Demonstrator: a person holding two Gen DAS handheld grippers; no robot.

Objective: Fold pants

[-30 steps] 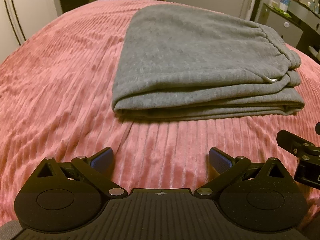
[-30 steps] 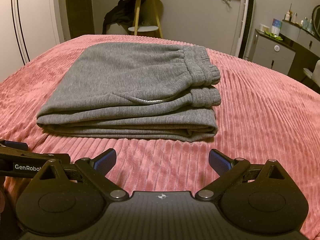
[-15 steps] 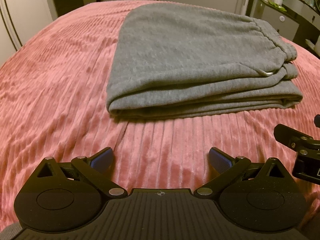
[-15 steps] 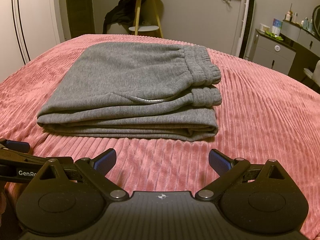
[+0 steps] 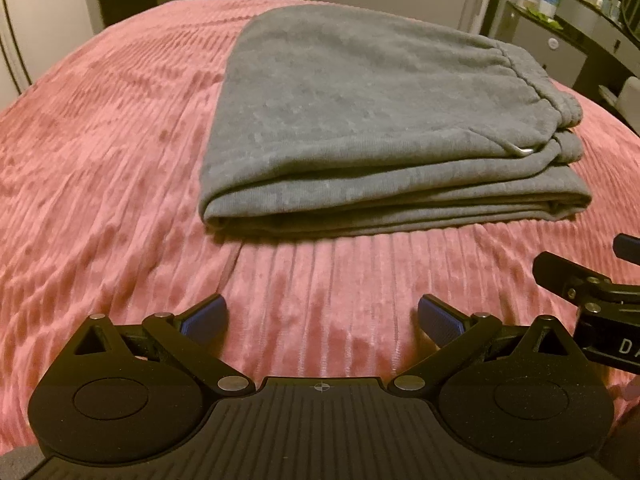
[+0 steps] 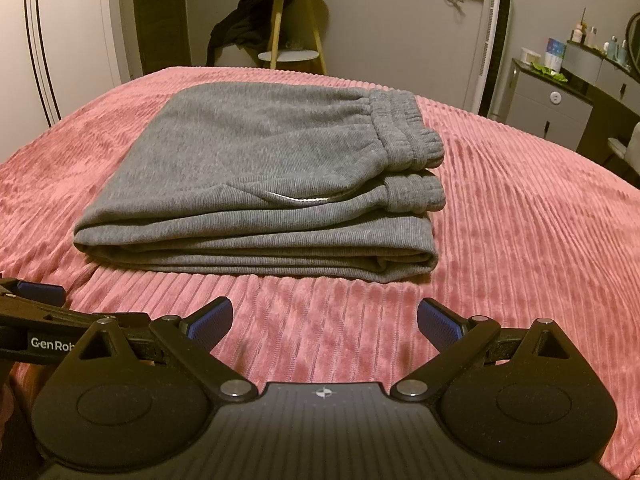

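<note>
Grey sweatpants [image 5: 368,120] lie folded in a flat stack on the pink ribbed bedspread [image 5: 100,152], waistband and cuffs at the right end. They also show in the right wrist view [image 6: 264,184]. My left gripper [image 5: 320,316] is open and empty, held over the bedspread a short way in front of the stack's near edge. My right gripper [image 6: 324,318] is open and empty too, in front of the stack. Each gripper shows at the edge of the other's view: the right one [image 5: 592,284], the left one [image 6: 36,300].
A small round side table [image 6: 292,24] with dark clothing draped beside it stands beyond the bed's far end. A dresser [image 6: 560,96] with bottles stands at the right. A white wardrobe wall [image 6: 60,40] runs along the left.
The left gripper has shifted so the stack sits more to the right and slightly closer in its view. The right gripper has barely moved. Both stay open.
</note>
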